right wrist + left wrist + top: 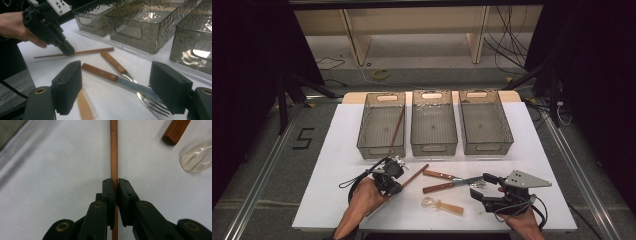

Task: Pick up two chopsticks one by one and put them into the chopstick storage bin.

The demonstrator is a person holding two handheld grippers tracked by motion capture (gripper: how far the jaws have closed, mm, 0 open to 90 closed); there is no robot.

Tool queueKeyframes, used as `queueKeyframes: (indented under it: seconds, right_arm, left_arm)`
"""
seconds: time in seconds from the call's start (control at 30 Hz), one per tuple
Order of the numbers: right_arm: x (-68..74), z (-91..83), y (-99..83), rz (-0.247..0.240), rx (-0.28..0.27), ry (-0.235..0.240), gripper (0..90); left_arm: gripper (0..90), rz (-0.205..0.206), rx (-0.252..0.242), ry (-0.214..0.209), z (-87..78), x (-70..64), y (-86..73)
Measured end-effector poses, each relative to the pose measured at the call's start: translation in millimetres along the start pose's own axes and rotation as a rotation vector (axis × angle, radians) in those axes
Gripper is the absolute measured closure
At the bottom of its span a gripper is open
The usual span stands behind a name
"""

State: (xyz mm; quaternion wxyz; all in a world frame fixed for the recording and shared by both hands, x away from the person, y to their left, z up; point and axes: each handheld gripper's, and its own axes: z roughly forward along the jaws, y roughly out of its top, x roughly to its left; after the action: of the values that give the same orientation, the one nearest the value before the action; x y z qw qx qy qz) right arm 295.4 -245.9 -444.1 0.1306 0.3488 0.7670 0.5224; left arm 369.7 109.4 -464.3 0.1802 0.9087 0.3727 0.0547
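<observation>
White counter (337, 150) — left gripper (393, 186) clamps a wooden chopstick (416, 174); right gripper (478, 187) gapes over the knife (452, 184). Next, likely: lift toward the eleven-o'clock bin (382, 125) — its mate lies there.

White table (337, 150) with three bins (434, 123), chopstick (416, 175), knife (443, 187), fork (439, 174), spoon (443, 205).

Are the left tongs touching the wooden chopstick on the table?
Touching. The left gripper view shows both jaws of the left tongs pressed against the chopstick, with no gap on either side.
</observation>
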Motion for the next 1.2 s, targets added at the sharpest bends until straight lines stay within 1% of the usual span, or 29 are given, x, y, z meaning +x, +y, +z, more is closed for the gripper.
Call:
queueKeyframes:
  seconds: [0.03,0.1,0.17,0.2,0.27,0.3,0.33,0.37,0.43,0.6,0.67,0.8,0.9,0.93,1.0,1.07,1.2]
  right_arm:
    - [0.1,-0.1,0.1,0.002,0.000,0.000,27.1]
    - [0.0,0.0,0.0,0.001,0.000,0.000,27.1]
    - [0.1,0.0,0.0,0.001,0.000,0.000,27.1]
    - [0.2,0.0,0.0,0.000,0.000,0.000,27.1]
    - [0.1,0.1,0.0,0.000,0.000,0.000,27.1]
    - [0.0,0.1,0.0,0.000,0.000,-0.001,27.1]
    - [-0.1,0.1,-0.1,0.001,0.000,-0.001,27.2]
    - [-0.1,0.1,-0.1,0.001,0.000,-0.001,27.2]
    - [-0.3,0.4,-0.1,0.001,0.001,-0.001,27.1]
    - [-0.1,0.9,-0.4,0.003,0.000,-0.001,27.1]
    - [-0.1,1.0,-0.3,0.003,0.002,-0.001,27.1]
    - [0.1,1.6,-0.3,0.001,0.002,-0.001,27.1]
    - [0.2,2.4,-0.4,0.004,0.005,0.002,27.1]
    - [0.1,2.5,-0.4,0.004,0.005,0.002,27.1]
    - [0.0,2.6,-0.3,0.003,0.005,0.003,27.1]
    - [0.0,2.6,-0.3,0.004,0.005,0.003,27.1]
    - [-0.7,2.3,-0.2,0.004,0.003,0.004,27.1]
  left_arm:
    - [83.9,0.000,0.000,0.000,0.0,0.0,0.0]
    - [83.9,-0.007,-0.018,-0.001,-3.7,2.3,-0.2]
    - [83.9,-0.011,-0.025,-0.004,-7.4,4.3,-0.7]
    - [83.8,-0.018,-0.043,-0.010,-9.6,4.8,-1.1]
    - [83.9,-0.018,-0.057,-0.015,-15.3,5.6,-0.9]
    - [83.8,-0.017,-0.070,-0.023,-22.3,6.9,-0.1]
    - [83.9,-0.017,-0.070,-0.023,-22.3,6.9,-0.1]
    - [83.9,-0.020,-0.088,-0.025,-25.8,7.0,0.2]
    - [83.8,-0.015,-0.107,-0.044,-34.2,7.9,1.0]
    - [83.8,-0.018,-0.175,-0.038,-50.8,11.0,5.0]
    - [83.9,-0.032,-0.195,-0.040,-55.4,13.4,7.1]
    - [83.9,-0.043,-0.240,-0.044,-65.1,22.8,10.8]
    - [83.9,-0.073,-0.275,-0.039,-71.3,31.5,15.1]
    - [83.9,-0.083,-0.283,-0.044,-73.1,35.1,16.9]
    - [83.8,-0.097,-0.304,-0.037,-75.6,41.0,20.6]
    - [83.8,-0.106,-0.315,-0.039,-78.7,47.0,23.9]
    - [83.9,-0.135,-0.345,-0.021,-84.5,59.8,29.7]
